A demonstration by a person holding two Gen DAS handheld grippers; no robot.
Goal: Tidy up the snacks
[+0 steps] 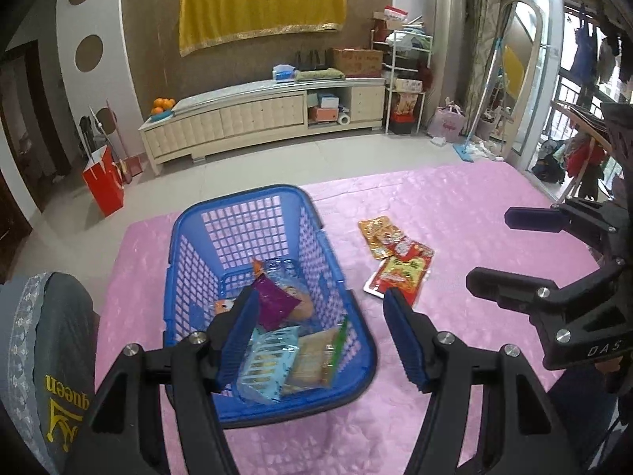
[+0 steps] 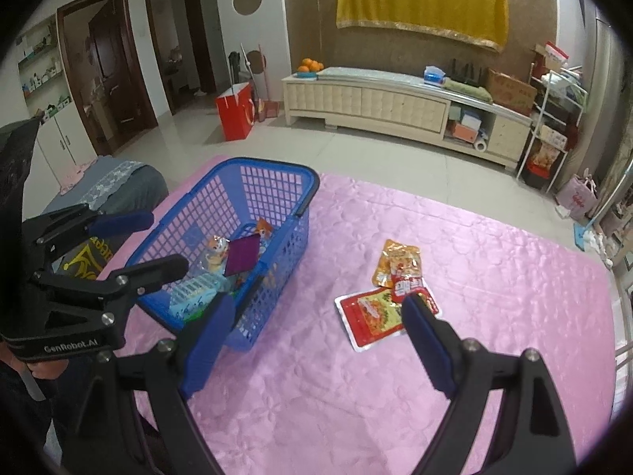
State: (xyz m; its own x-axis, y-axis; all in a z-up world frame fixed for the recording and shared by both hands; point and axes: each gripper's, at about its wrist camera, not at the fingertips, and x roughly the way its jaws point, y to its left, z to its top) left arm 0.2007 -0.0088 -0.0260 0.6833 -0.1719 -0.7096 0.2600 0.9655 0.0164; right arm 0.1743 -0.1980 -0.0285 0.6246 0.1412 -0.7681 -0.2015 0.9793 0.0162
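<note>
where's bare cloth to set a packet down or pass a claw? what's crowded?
Free: the wide pink cloth right of and behind the loose packets, and the near strip in front of them. A narrower bare lane runs between the blue basket and the packets. Crowded: the basket's inside, full of snacks, and the packet cluster itself, whose pieces overlap.

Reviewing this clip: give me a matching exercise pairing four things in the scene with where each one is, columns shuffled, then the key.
Things:
1. purple packet
2. red and orange packets
3. oranges
4. red paper bag

Places:
A. on the floor near the cabinet's end
B. inside the blue basket
C. on the long cabinet
D. on the pink cloth, outside the basket

Pairs: 1-B, 2-D, 3-C, 4-A
</note>
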